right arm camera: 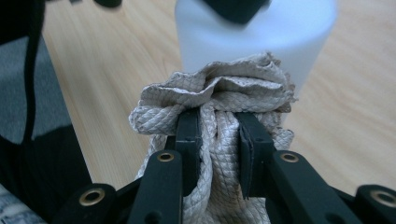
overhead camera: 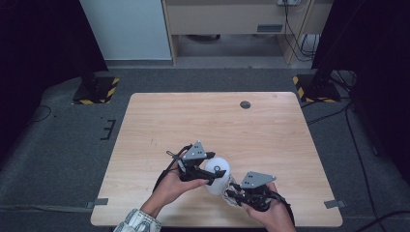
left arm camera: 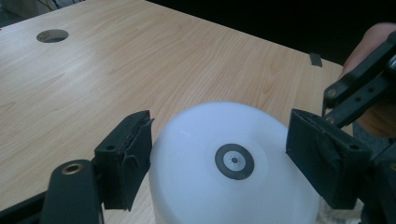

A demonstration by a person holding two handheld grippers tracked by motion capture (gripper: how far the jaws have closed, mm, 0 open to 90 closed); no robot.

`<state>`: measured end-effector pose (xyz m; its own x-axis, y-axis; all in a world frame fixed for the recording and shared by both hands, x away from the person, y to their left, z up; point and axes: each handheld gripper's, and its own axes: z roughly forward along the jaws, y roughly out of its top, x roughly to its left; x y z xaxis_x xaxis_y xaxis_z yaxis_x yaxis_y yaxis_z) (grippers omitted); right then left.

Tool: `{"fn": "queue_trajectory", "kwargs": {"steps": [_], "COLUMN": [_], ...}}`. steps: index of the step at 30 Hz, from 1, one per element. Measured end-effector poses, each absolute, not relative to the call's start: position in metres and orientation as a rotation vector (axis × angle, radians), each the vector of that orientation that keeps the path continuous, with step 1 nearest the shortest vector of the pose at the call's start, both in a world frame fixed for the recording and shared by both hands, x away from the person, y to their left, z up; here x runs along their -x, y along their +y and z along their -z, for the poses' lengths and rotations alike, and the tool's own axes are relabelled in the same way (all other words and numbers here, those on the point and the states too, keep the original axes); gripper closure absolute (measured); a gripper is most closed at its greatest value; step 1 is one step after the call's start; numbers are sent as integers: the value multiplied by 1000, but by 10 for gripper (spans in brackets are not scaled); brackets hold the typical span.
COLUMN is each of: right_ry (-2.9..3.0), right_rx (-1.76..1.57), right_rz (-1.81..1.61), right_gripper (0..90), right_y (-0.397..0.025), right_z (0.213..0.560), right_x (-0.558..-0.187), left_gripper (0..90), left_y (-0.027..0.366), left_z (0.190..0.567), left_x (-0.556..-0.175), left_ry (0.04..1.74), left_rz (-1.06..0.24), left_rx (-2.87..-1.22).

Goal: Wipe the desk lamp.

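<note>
On the wooden table point(overhead camera: 193, 116), near its front edge, a white container point(left arm camera: 229, 163) stands. Around the container, the left gripper point(overhead camera: 205, 175) has its jaws spread to either side, not clearly touching. Against the container's side, the right gripper point(right arm camera: 219, 130) pinches a bunched beige cloth point(right arm camera: 219, 91).

Smooth white plastic cup point(left arm camera: 233, 163), quilted beige cloth point(right arm camera: 219, 98) (textured, matt), pale wood-grain table point(overhead camera: 193, 116).

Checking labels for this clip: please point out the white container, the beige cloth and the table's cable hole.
white container point(left arm camera: 233, 161): left gripper view, upturned base at its dark ring.
beige cloth point(right arm camera: 219, 93): right gripper view, bunched top fold.
cable hole point(overhead camera: 245, 104): high view, its centre.
</note>
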<state>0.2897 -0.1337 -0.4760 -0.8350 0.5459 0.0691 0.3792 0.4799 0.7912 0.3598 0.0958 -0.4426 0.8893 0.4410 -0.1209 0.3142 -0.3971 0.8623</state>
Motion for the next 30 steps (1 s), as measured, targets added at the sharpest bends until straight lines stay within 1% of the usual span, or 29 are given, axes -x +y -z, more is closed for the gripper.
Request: {"fn": "queue_trajectory", "kwargs": {"steps": [8,16,20,27,30], "right_ry": [2612,2611,2590,2518,2512], "right_rx": [-801,-841,-839,-791,-764], "right_rz": [-1179,-1139,-1189,-1336,-1352], "right_gripper": [734,734,734,735,735], "right_y": [-126,-129,-131,-132,-129], "right_z": [502,508,498,464,457], "right_x": [-293,-297,-295,-287,-284], "left_gripper": [221,222,223,223,223], "left_y": [95,95,96,95,96], "left_z": [442,442,442,442,442], "left_x": [-361,-361,-361,-361,-361], "left_ry": [549,548,549,556,554], "left_rz": [-149,-148,-147,-145,-146], "left_rx": [-2022,-2024,-2023,-2021,-2024]}}
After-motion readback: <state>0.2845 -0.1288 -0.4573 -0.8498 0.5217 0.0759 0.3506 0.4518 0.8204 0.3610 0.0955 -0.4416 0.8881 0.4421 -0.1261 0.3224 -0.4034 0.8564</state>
